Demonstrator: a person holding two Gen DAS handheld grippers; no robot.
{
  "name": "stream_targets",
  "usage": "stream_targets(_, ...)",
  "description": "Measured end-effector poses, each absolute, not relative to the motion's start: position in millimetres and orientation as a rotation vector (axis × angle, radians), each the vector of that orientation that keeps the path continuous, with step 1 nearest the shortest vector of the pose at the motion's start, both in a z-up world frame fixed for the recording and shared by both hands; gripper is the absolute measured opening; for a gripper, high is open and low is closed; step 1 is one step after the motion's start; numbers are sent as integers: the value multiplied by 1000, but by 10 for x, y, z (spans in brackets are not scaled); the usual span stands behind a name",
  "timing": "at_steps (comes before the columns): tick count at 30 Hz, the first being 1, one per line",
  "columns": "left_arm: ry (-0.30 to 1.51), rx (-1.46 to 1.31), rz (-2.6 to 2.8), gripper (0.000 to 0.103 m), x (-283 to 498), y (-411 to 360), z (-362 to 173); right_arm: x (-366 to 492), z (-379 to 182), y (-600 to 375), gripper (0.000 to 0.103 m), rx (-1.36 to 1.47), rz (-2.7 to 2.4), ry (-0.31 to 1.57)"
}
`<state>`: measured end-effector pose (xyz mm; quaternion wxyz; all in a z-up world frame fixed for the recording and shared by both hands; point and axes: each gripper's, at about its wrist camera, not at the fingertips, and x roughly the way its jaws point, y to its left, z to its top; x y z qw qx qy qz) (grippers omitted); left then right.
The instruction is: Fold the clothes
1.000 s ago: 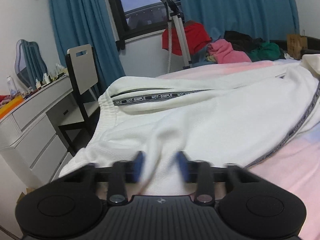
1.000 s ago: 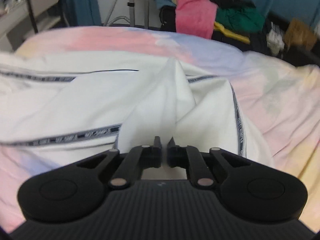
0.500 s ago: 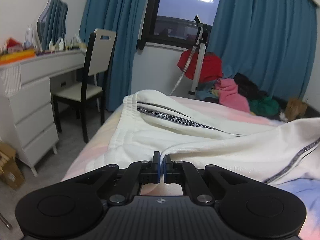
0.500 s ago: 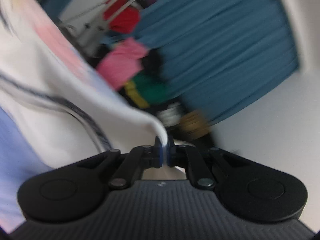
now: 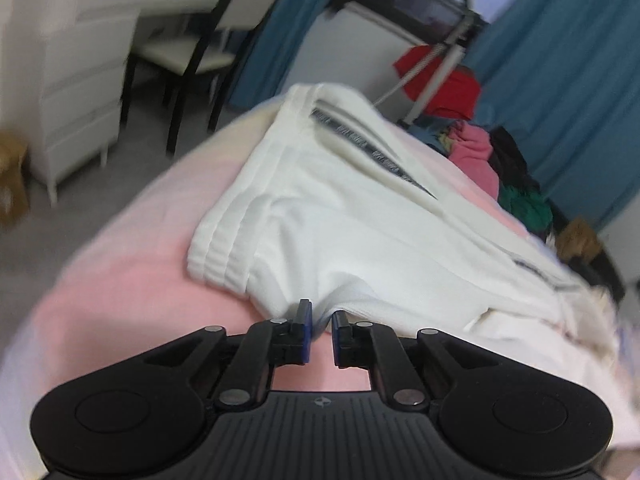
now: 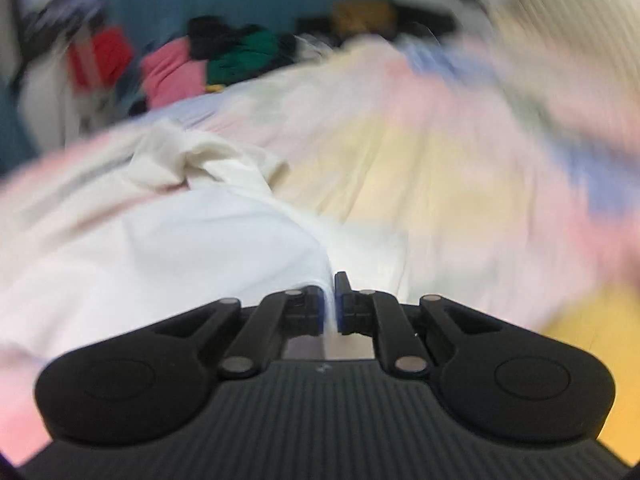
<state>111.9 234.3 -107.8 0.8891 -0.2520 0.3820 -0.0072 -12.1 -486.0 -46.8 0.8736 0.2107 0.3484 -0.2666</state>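
Left gripper (image 5: 319, 322), 6 o'clock of its view: jaws parted a little, blue pads showing, a fold of the white trousers (image 5: 360, 216) running down into the gap. The pads do not look pressed onto the cloth; cannot tell if any hold is left.

Right gripper (image 6: 329, 300), 6 o'clock of its view: jaws nearly together, a thin ridge of the same white cloth (image 6: 160, 248) pinched between the pads and rising away toward 12. This view is heavily motion-blurred.

Trousers lie on the bed (image 5: 120, 280), spread from the left gripper's tips out toward 1–2 o'clock. Ribbed waistband (image 5: 224, 240) at about 10 o'clock from the tips, lying flat on the pink sheet. Dark lettered side stripe (image 5: 372, 152) runs along the upper edge toward 1 o'clock. In the right view the far end of the cloth is bunched into a crumpled lump (image 6: 192, 160) at 11 o'clock.

Farther out, left view: white drawer unit (image 5: 72, 92) at 9–10 o'clock, chair (image 5: 192, 52) at 11, clothes pile (image 5: 480, 152) at 1–2 o'clock, blue curtain (image 5: 560, 60) behind it.
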Motion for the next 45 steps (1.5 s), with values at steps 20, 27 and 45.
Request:
stream_targets(20, 816, -1344, -36, 95, 843, 2966, -1637, -229, -1219, -4659, 75, 1470, -744, 348)
stream_targets(27, 749, -1442, -28, 92, 1093, 2990, -1821, 39, -1370, -5158, 74, 1416, -934, 304)
stream_targets(45, 584, -1120, -36, 5, 819, 2898, -1245, 256, -1047, -5228, 7, 920, -847, 284)
